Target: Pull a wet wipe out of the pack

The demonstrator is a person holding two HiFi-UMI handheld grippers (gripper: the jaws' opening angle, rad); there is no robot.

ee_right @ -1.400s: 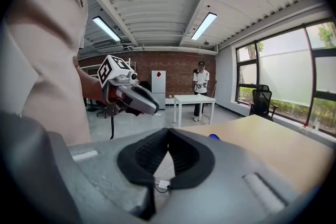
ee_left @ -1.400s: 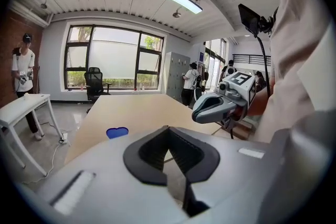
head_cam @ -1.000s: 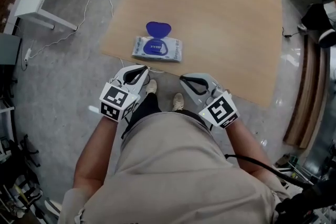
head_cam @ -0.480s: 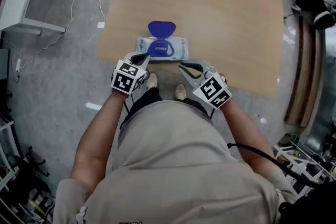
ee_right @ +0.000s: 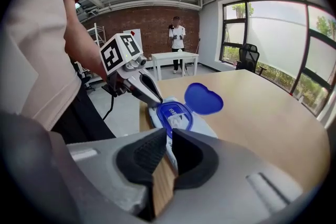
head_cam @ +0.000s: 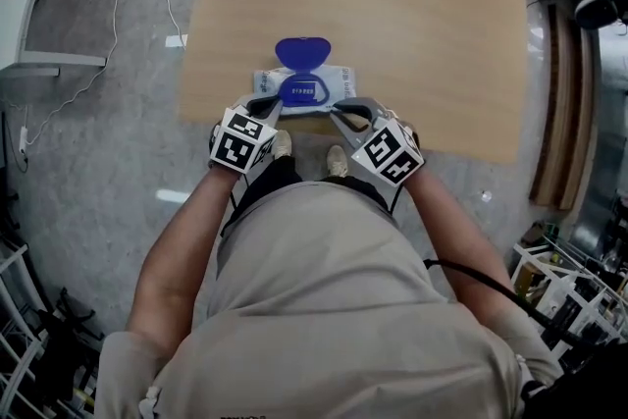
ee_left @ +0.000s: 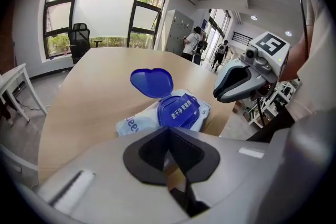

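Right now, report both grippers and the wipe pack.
Left gripper shut, right gripper slightly open, both empty, near the pack. Lid flipped open, wipe tucked in opening. Path clear.

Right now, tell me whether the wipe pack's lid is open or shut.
Open. The blue lid is flipped up behind the pack's opening, where a white wipe shows.

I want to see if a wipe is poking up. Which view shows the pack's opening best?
The right gripper view: it looks into the opening below the flipped-up lid, with something white inside. The left gripper view sees the pack at a slant, the opening unclear; the head view shows it small.
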